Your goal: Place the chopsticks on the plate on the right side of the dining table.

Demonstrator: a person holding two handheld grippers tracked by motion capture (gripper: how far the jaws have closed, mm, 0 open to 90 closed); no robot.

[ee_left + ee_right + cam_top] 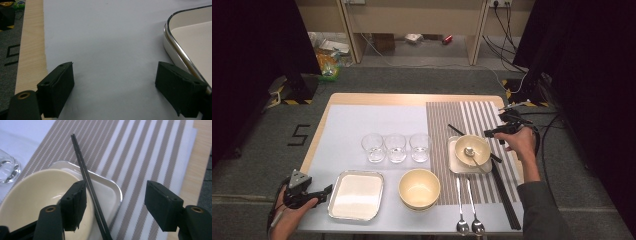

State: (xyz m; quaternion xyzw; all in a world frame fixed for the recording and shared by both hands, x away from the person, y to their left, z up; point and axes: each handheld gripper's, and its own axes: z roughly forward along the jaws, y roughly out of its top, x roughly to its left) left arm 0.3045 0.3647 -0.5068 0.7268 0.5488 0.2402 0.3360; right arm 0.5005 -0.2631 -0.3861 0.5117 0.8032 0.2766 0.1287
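Note:
My right gripper (488, 133) (116, 205) hovers open just above the right rim of a cream bowl (482, 147) (37, 192). That bowl holds a metal spoon (469, 151) and rests on a square white plate (453, 162) (107, 187). A pair of black chopsticks (455, 130) (86, 177) lies slanted across the plate, close beside the gripper's left jaw and inside the gap. My left gripper (328, 190) (115, 85) is low at the table's front left corner, open and with nothing in it, just left of a metal-rimmed white tray (332, 200) (190, 40).
Three clear glasses (395, 147) stand in a row mid-table. An empty cream bowl (419, 187) sits near the front edge. Two spoons (460, 205) and a second pair of black chopsticks (504, 192) lie on the striped placemat (472, 112).

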